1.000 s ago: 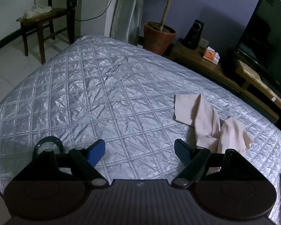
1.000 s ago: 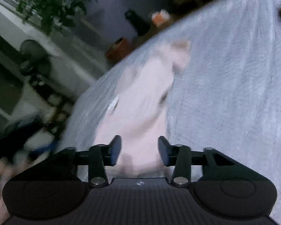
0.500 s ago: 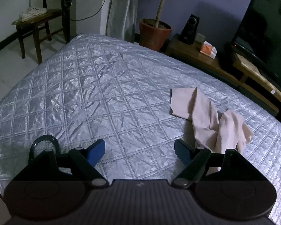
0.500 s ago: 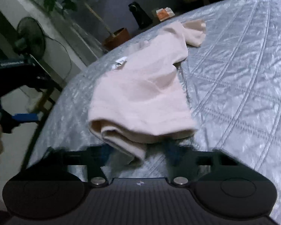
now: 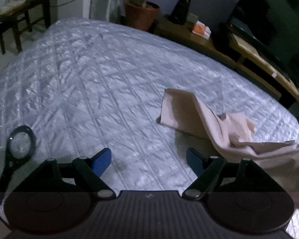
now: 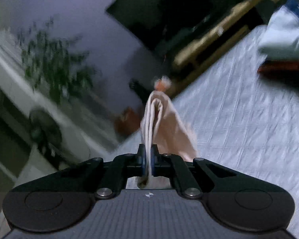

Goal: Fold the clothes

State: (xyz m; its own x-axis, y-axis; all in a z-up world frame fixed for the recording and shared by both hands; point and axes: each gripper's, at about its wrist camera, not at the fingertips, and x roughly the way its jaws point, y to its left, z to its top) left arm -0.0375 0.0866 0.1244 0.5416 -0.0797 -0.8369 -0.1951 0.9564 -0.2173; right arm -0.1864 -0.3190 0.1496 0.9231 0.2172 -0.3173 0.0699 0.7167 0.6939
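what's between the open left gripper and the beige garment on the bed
Only bare quilted bedspread, seen in the left wrist view. The left gripper is open and empty; the beige garment lies ahead to its right, one end lifted.

In the left wrist view the bed (image 5: pixel 89 83) fills the frame's middle. A garment (image 5: pixel 215 125) lies on it at right, one end lifted toward the lower right edge. Behind the bed stand a chair (image 5: pixel 16 10) at upper left, a plant pot (image 5: pixel 141 14) at top centre and a television (image 5: pixel 273 20) at upper right.
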